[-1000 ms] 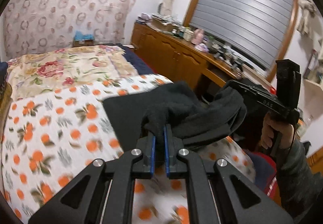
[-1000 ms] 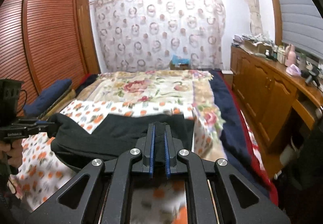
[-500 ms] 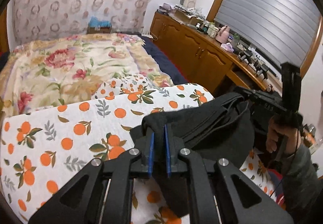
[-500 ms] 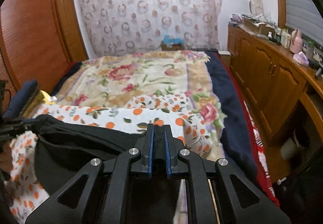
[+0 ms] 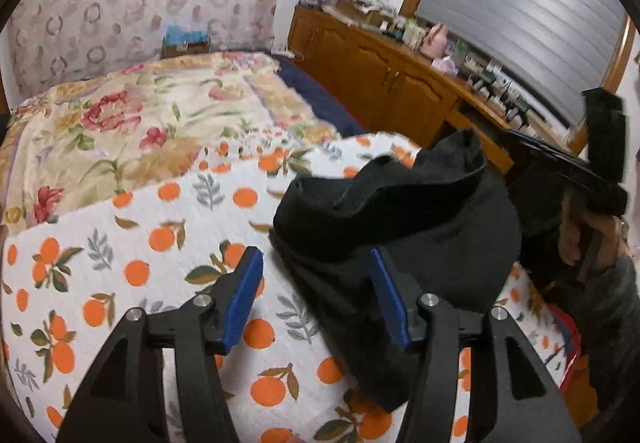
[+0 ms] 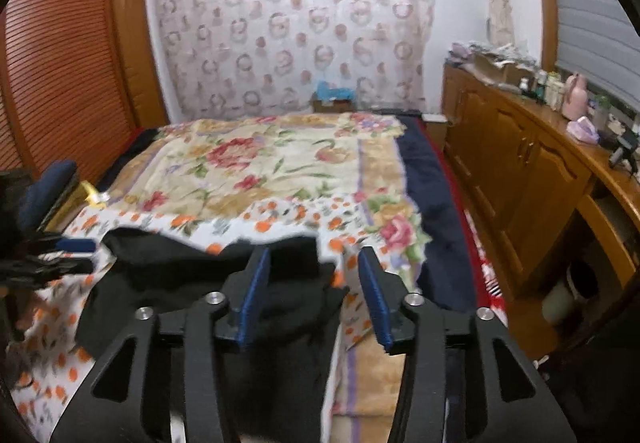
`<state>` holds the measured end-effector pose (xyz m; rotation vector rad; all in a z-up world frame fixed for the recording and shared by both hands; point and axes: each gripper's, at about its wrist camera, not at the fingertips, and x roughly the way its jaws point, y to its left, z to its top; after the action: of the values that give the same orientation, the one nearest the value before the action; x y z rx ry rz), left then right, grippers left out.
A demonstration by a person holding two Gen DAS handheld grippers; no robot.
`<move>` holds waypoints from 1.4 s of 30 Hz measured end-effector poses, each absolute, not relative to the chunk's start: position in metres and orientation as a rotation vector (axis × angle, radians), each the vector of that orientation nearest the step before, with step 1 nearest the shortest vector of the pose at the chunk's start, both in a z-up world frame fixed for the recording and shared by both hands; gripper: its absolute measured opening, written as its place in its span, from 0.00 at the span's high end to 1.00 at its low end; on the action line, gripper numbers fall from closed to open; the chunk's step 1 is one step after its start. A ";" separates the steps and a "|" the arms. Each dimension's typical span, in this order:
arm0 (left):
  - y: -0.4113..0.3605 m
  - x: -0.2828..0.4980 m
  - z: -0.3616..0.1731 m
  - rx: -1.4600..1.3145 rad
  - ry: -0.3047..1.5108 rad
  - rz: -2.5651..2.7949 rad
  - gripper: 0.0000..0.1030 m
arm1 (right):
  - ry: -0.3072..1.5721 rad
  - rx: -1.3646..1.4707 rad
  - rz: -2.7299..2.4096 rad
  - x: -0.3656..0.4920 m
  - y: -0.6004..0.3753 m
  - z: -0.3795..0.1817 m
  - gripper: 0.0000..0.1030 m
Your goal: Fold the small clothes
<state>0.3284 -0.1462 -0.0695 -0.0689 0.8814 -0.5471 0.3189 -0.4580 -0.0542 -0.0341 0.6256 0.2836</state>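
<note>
A black garment (image 5: 404, 227) lies bunched and folded over on the orange-print sheet (image 5: 132, 243) at the near end of the bed. In the left wrist view my left gripper (image 5: 316, 271) hovers over the garment's left edge. Its jaws are opening; cloth lies under and between the blue pads (image 5: 244, 283), which do not press it. In the right wrist view my right gripper (image 6: 314, 275) sits over the right corner of the garment (image 6: 180, 275). Its jaws are also opening and its pads stand off the cloth. The right gripper's black body (image 5: 580, 179) shows in a hand at the far right.
Beyond the sheet lies a floral blanket (image 6: 272, 167) with navy bedding (image 6: 428, 203) along its right side. A wooden cabinet (image 6: 516, 163) topped with clutter runs along the right wall, and a slatted wardrobe (image 6: 60, 75) stands at the left. The bed's right edge drops off beside the garment.
Both grippers were shut on the black garment and carried it forward and down onto the sheet. Now both have let go, and the cloth rests on the bed.
</note>
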 end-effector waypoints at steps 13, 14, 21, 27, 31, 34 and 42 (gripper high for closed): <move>-0.164 0.366 -0.097 -0.140 0.982 -0.521 0.46 | 0.780 -0.033 0.283 0.359 -0.445 -0.116 0.43; -0.163 0.368 -0.097 -0.155 0.985 -0.524 0.46 | 0.791 -0.012 0.293 0.362 -0.448 -0.119 0.42; -0.157 0.374 -0.098 -0.223 0.995 -0.546 0.47 | 0.856 0.045 0.331 0.370 -0.449 -0.131 0.40; -0.160 0.376 -0.099 -0.256 1.008 -0.621 0.67 | 0.856 0.052 0.379 0.367 -0.445 -0.133 0.54; -0.164 0.374 -0.098 -0.269 1.012 -0.663 0.87 | 0.869 0.075 0.442 0.368 -0.441 -0.134 0.74; -0.168 0.363 -0.082 -0.232 0.958 -0.677 0.90 | 0.848 0.076 0.468 0.363 -0.440 -0.129 0.84; -0.145 0.328 -0.023 -0.231 0.790 -0.688 0.91 | 0.660 0.074 0.466 0.331 -0.428 -0.086 0.89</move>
<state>0.3281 -0.1454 -0.0232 -0.2315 0.7896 -0.6879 0.3306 -0.4283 -0.0865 0.0739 0.6598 0.4658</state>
